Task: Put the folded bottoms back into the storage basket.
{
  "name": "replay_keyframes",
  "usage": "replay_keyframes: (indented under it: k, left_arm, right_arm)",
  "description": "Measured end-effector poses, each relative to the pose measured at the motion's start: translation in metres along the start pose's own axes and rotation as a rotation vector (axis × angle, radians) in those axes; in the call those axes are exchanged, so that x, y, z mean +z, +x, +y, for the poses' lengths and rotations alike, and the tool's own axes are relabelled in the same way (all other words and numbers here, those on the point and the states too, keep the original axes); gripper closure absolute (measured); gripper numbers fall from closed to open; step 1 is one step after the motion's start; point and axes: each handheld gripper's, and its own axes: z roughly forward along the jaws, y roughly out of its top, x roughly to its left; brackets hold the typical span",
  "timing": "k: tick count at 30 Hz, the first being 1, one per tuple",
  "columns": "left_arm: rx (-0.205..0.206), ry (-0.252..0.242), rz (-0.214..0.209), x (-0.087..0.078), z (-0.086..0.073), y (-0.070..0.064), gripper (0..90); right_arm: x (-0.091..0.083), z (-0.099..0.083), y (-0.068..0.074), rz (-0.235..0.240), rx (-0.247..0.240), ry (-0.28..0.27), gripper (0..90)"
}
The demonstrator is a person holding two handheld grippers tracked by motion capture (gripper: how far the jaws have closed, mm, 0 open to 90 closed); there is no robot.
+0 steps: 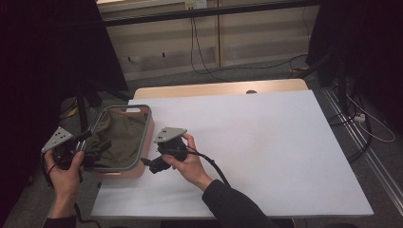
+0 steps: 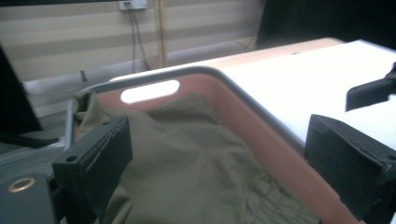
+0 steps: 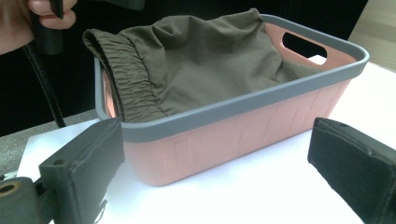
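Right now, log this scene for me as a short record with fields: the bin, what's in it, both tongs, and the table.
container: pink basket with a grey rim, at the table's left edge
contents: olive-green garment, bunched, its elastic waistband draped over the rim at one end
left tongs: open, poised over the garment, not gripping it
right tongs: open, on the table side of the basket, facing its wall, apart from it
surface: white table
basket handle slot: at the far end wall
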Motion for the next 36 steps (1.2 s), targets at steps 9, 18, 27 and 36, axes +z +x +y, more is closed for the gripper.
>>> replay_keyframes:
  k: [9,18,27,36]
  left_arm:
    - [0.002,0.034,-0.007,-0.008,-0.006,-0.014,8.2]
    - [-0.021,0.021,-0.033,-0.015,-0.015,-0.029,9.1]
    - [0.003,0.02,-0.066,-0.018,-0.016,-0.051,8.6]
    - [0.035,0.003,-0.076,-0.009,-0.018,-0.071,6.9]
  right_arm:
    - [-0.007,-0.008,-0.002,-0.004,0.012,0.011,3.4]
    - [-0.02,-0.014,-0.002,-0.01,0.01,0.016,3.7]
    - [-0.034,-0.021,0.002,-0.021,-0.003,0.021,3.9]
    - [-0.055,-0.032,-0.001,-0.074,-0.003,0.016,4.1]
